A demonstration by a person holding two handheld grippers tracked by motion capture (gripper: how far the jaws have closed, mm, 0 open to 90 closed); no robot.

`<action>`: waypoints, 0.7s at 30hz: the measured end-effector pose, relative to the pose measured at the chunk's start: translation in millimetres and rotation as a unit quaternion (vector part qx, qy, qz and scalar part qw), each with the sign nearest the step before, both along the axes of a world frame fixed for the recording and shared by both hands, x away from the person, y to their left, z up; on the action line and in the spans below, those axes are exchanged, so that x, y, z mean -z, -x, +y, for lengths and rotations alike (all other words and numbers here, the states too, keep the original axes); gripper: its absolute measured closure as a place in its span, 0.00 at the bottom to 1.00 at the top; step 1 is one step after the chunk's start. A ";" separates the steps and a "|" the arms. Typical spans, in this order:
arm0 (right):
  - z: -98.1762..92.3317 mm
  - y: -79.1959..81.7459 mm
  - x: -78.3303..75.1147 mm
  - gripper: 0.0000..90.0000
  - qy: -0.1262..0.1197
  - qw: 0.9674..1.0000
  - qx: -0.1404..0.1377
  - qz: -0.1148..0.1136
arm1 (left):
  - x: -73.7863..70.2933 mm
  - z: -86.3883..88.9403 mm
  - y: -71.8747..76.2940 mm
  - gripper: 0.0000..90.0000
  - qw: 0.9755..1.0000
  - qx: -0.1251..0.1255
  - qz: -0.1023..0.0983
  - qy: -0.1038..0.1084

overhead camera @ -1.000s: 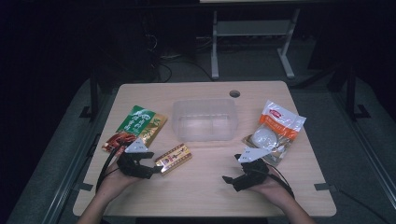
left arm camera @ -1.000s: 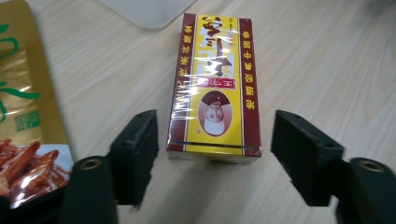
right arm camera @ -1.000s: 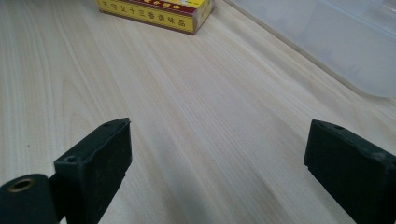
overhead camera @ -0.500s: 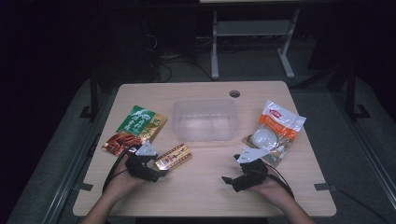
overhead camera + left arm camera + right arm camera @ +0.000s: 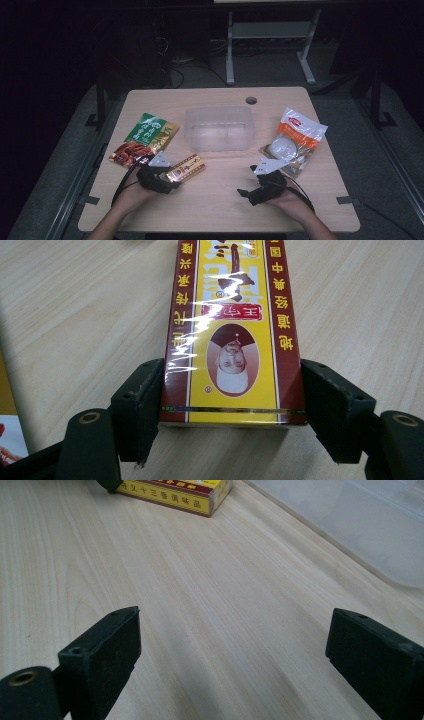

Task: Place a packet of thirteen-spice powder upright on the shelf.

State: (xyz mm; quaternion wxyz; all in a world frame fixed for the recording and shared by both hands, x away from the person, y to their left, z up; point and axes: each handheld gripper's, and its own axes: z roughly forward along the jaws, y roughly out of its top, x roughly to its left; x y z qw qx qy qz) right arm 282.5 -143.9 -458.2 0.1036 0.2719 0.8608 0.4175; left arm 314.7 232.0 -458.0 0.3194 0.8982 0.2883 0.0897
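The yellow and red box [image 5: 232,335] lies flat on the desk [image 5: 220,200], near the left side. The left tool [image 5: 232,405] has just been closing on it – its black jaws are pressed against both sides of the box's near end. The right tool [image 5: 232,655] is held wide open – nothing is between its jaws. A clear tub [image 5: 218,128] sits farther back.

Clear plastic bin [image 5: 218,128] mid-table, green-red snack pouch [image 5: 144,139] left, white-orange packet [image 5: 295,139] right (all resting flat).
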 end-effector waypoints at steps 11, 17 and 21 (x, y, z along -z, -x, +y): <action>-0.6 -0.5 -0.3 0.08 -0.002 1.000 0.000 -0.002 | 1.2 -0.5 -0.8 0.35 1.000 0.007 0.000 -0.005; -0.5 0.3 -0.9 0.09 -0.003 1.000 0.001 -0.002 | -0.6 -1.3 -3.2 0.36 1.000 0.020 0.007 -0.013; -2.1 0.8 -3.0 0.08 -0.016 1.000 -0.007 0.005 | -2.0 -0.8 -3.9 0.36 1.000 0.023 0.016 -0.005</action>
